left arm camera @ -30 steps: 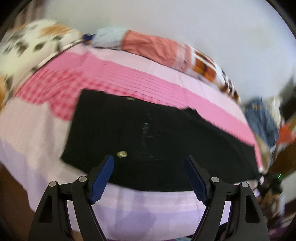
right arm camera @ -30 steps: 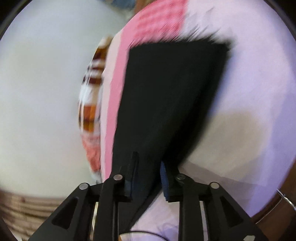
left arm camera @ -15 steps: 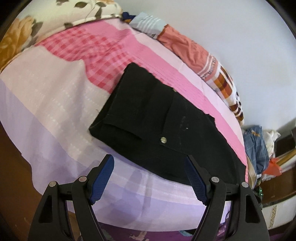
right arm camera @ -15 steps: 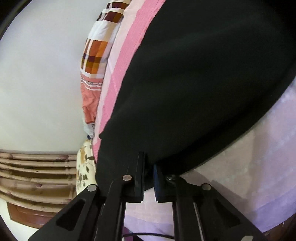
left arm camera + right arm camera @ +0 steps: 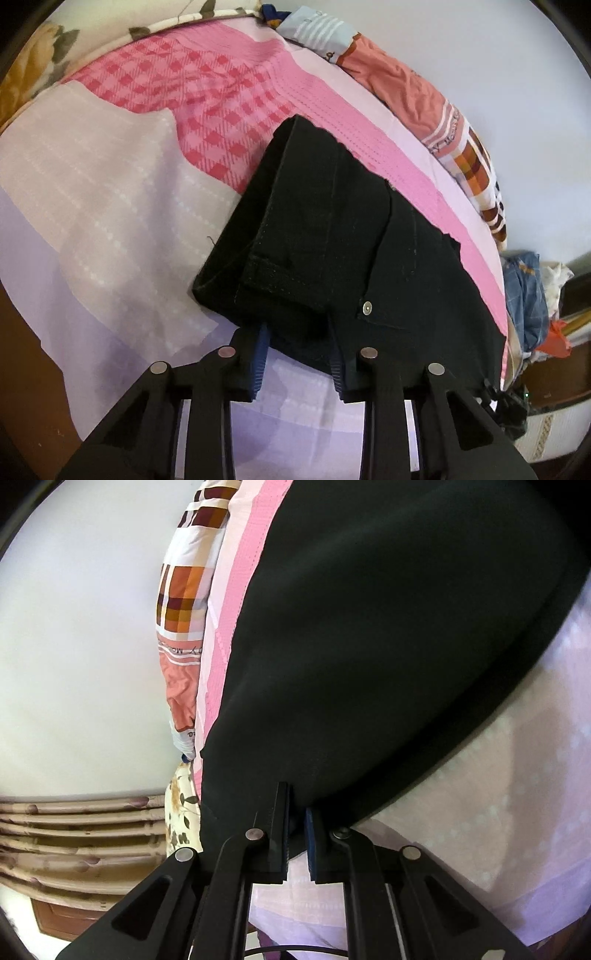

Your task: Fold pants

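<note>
**Black pants pinched at both ends on the bed**

The bed (image 5: pixel 110 206) carries the black pants (image 5: pixel 332 240), lying across its pink-and-lilac sheet. They look soft, limp denim-weight cloth, likely to sag between grips; hems and waistband give the firmest hold. The left hand-held gripper (image 5: pixel 297 354) has just been closing, its jaws narrow on the folded near edge. The right hand-held gripper (image 5: pixel 295 834) stands clamped on the pants' edge.

Bed (image 5: pixel 110 206), pink-lilac sheet; black pants (image 5: pixel 332 236) flat on it; pillows (image 5: pixel 402 88) along far edge.
</note>
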